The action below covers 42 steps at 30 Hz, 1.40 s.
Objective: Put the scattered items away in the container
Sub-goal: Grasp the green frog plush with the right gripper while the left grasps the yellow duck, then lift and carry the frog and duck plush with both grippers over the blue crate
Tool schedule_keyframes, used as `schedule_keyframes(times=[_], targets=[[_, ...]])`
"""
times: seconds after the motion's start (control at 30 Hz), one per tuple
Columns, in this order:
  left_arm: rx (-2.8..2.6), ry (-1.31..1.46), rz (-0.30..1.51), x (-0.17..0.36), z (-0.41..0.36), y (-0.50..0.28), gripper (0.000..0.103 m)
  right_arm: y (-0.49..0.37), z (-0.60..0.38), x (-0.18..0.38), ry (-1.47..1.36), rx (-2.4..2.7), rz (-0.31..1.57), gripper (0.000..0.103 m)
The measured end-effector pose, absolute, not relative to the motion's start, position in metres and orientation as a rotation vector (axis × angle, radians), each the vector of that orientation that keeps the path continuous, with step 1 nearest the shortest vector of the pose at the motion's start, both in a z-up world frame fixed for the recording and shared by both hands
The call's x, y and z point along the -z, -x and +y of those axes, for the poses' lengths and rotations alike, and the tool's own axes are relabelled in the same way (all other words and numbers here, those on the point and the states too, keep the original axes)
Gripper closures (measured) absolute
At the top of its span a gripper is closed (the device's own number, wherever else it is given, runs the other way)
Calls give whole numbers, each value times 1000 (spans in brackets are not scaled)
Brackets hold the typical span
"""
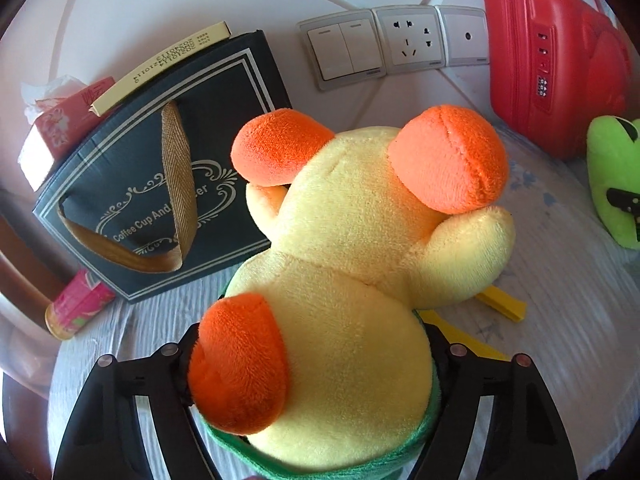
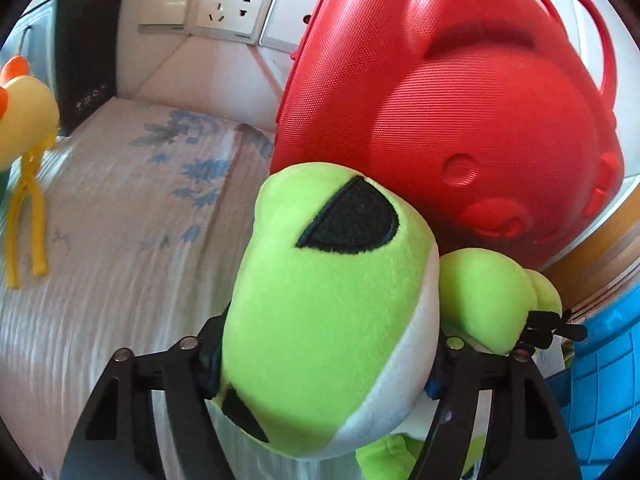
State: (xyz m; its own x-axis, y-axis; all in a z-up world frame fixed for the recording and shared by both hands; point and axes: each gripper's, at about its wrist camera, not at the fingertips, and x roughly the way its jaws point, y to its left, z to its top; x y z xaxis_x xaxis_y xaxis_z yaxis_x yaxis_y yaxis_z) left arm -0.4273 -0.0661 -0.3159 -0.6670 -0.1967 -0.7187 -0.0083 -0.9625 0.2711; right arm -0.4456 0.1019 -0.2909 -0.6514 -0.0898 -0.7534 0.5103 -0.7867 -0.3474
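The left gripper [image 1: 312,364] had its two black jaws pressed against the flanks of a yellow plush duck [image 1: 360,280], which filled the space between them; the orange beak [image 1: 240,364] bulged over the left jaw and a green fabric band [image 1: 424,420] wrapped the toy's lower edge. The right gripper [image 2: 324,360] clamped a green plush frog [image 2: 320,344] by the head, its black eye patch [image 2: 352,220] turned upward and a limb [image 2: 484,296] spilling past the right jaw.

Both toys sat on a pale floral bedspread [image 2: 120,240]. Taking the red hard-shell case [image 2: 460,120] as the marker: the frog lay directly in front of it, its head overlapping the case's lower edge in the right wrist view, so that the case blocked any way beyond. The duck sat well to the case's left, with yellow plastic tongs [image 2: 28,208] just under it. Further left of the case stood a dark gift box [image 1: 160,168] with a woven handle, close behind the duck, a slim cream carton [image 1: 160,68] and a pink tissue box [image 1: 60,128] resting on it, and a small pink packet [image 1: 76,304] in front of it. Wall switches and a socket [image 1: 400,44] were mounted just left of the case. A blue plastic crate [image 2: 600,392] showed at the frog's right, below the case
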Motion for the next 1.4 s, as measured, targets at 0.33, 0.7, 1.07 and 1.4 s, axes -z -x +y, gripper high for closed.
schedule_keyframes(times=[0.33, 0.7, 1.07, 1.4], targets=[[2771, -1222, -291, 275, -67, 368, 26, 360, 118, 266, -1094, 2387, 733, 37], [2757, -1274, -201, 234, -64, 275, 26, 261, 111, 197, -1062, 2294, 708, 37], [2766, -1270, -139, 170, -58, 180, 26, 165, 137, 110, -990, 2257, 661, 37], [2783, -1216, -116, 117, -44, 117, 25, 106, 164, 47, -938, 2247, 593, 36]])
